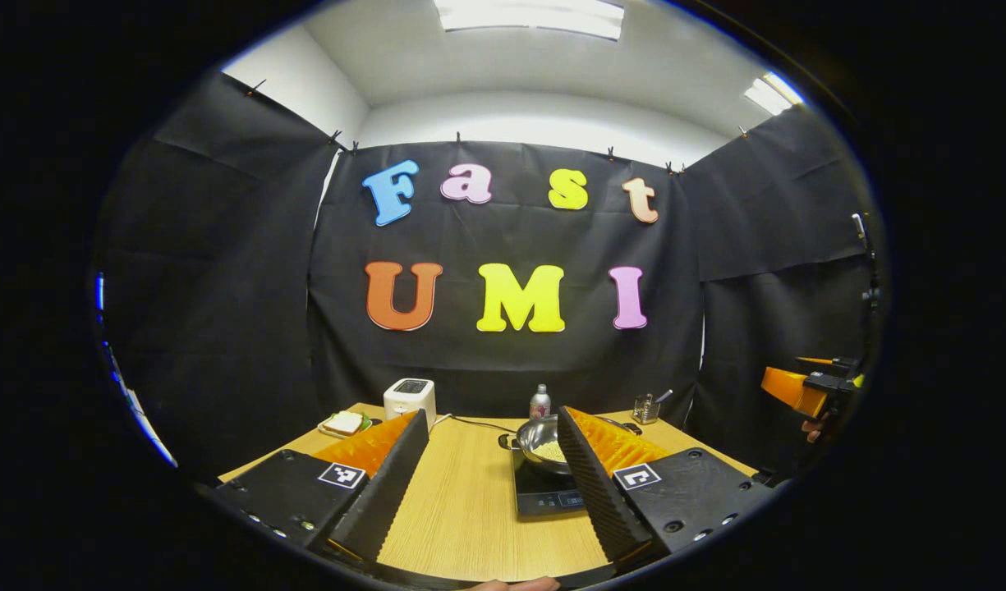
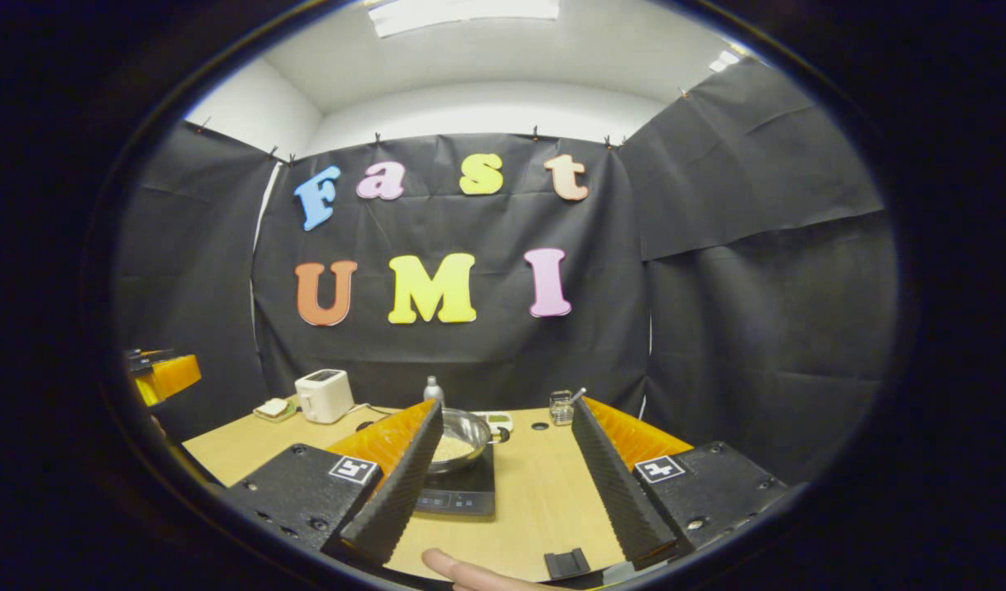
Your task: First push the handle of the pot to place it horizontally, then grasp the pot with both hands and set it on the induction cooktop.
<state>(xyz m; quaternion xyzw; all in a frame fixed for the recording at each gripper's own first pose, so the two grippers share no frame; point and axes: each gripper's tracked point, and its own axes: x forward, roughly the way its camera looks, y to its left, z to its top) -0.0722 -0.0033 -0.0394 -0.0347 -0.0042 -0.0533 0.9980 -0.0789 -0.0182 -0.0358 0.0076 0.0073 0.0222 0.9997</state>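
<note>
Pot (image 1: 544, 443), steel, pale contents: seated on black induction cooktop (image 1: 544, 492), lower centre of left gripper view. Left gripper (image 1: 490, 484): fingers spread, holding nothing. Right gripper (image 2: 503, 484): likewise parted, unladen. Toaster (image 1: 410, 399), white: table (image 1: 461, 525) rear, left of centre.

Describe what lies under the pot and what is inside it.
The pot sits on the black cooktop. Inside is a pale, grainy filling; what it is cannot be told. The right gripper's left finger covers part of the pot and cooktop.
</note>
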